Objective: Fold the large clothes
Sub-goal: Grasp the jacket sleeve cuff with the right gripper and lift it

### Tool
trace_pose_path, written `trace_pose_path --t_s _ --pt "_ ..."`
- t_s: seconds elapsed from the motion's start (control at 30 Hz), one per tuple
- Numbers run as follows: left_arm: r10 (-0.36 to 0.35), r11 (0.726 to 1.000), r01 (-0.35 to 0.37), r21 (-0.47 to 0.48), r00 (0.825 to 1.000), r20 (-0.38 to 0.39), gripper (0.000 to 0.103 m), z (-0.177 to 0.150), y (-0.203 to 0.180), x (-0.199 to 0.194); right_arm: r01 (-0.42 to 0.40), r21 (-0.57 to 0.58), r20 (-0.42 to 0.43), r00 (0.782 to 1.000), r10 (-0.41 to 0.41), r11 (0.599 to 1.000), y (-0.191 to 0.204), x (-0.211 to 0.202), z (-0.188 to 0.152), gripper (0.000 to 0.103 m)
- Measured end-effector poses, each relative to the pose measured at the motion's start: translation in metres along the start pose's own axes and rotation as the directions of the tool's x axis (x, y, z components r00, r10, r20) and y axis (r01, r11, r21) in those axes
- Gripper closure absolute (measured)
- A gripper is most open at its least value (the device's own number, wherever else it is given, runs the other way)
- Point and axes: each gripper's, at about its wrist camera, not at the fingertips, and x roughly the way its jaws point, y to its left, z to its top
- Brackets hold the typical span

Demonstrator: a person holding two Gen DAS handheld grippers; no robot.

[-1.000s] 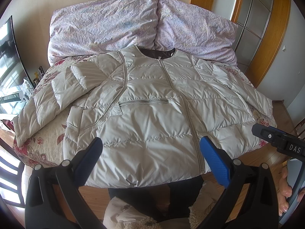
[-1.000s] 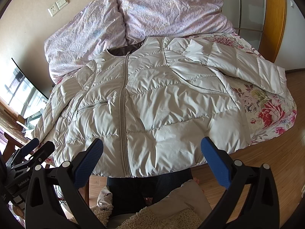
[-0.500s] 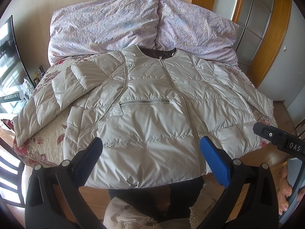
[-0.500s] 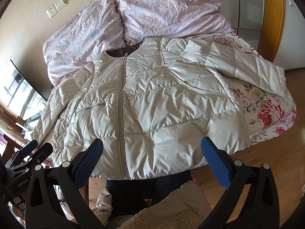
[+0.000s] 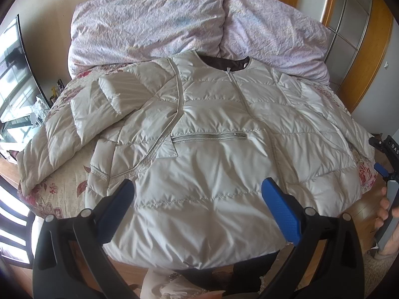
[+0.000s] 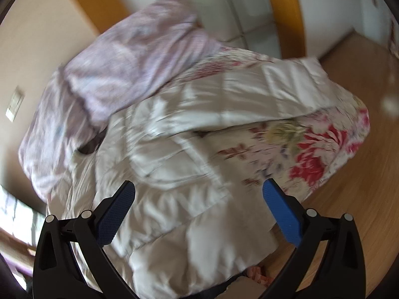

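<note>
So the big puffy cream jacket (image 5: 212, 154) is laid out flat, front side up, on a bed (image 5: 64, 189) with a floral cover, collar pointing at the two lilac pillows (image 5: 154, 22) by the wall. It's zipped up, and its hem hangs a bit over the near edge of the bed. One sleeve (image 5: 74, 122) is flopped out toward the left side, bent back on itself near the shoulder.

Left tongs (image 5: 198, 210) are spread wide, blue pads well apart, nothing between them. They hover over the lower front of the jacket near the hem; can't say they touch the fabric.

Right tongs (image 6: 198, 210) are also wide apart and holding nothing. That view is really blurry, but you can make out the jacket's other sleeve (image 6: 274, 92) lying across the floral cover toward the bed's corner, wooden floor (image 6: 349, 199) beyond. From the left camera the right tongs show at the far right edge, off the jacket's side, with a hand (image 5: 385, 214) on the handle.
</note>
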Motion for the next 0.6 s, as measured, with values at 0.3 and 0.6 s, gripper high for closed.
trace_pose_path --t_s 0.3,0.6 --pt "-0.035 0.999 0.034 -0.013 0.997 -0.075 0.002 0.017 0.01 0.047 0.051 0.421 0.011 0.998 -0.061 0.906 -0.131 0.033 0.053 0.026" --pt "-0.088 0.996 0.089 0.007 0.991 -0.102 0.002 0.027 0.005 0.071 -0.044 0.611 0.05 0.999 0.016 0.791 -0.192 0.066 0.069 0.049"
